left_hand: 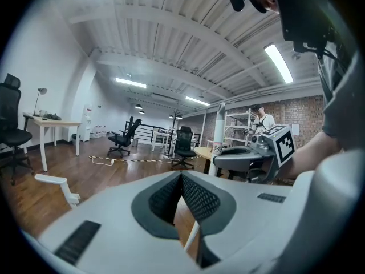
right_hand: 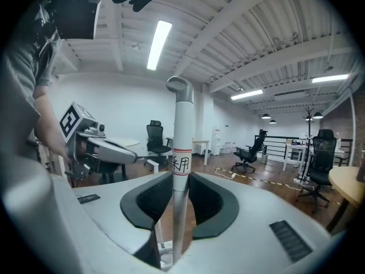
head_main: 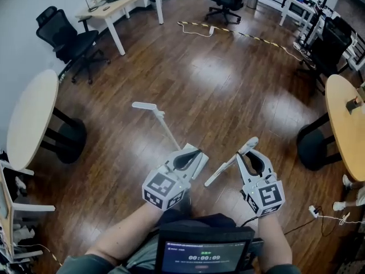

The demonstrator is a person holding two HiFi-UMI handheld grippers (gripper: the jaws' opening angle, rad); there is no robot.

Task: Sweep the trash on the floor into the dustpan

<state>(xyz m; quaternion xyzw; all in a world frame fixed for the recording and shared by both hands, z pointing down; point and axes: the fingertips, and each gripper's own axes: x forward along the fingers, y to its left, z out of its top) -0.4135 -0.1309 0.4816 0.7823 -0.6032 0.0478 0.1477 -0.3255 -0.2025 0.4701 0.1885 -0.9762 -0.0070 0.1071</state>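
A round tabletop [head_main: 28, 119] stands far to the left of the left gripper [head_main: 191, 153], with a black office chair [head_main: 65, 36] and a white desk [head_main: 122, 1] beyond it. The left gripper [left_hand: 182, 181] has its jaws pinched on a thin white rod [head_main: 168, 131]. The head view shows the rod slanting ahead and left to a flat crosspiece [head_main: 144, 105]. The left gripper view shows only a sliver of the rod [left_hand: 192, 241] low between the pads.

Just right of the left gripper, the right gripper [head_main: 251, 153] is clamped on a grey pole [head_main: 225, 169]. Only the right gripper view [right_hand: 182, 178] shows the pole [right_hand: 181, 130] rising upright with a red-edged label [right_hand: 181, 163].

The lower ends of both shafts are hidden under the grippers. The dark wooden floor [head_main: 217, 90] carries a striped cable [head_main: 256, 37] far ahead, and a second round tabletop [head_main: 342, 116] stands far right.
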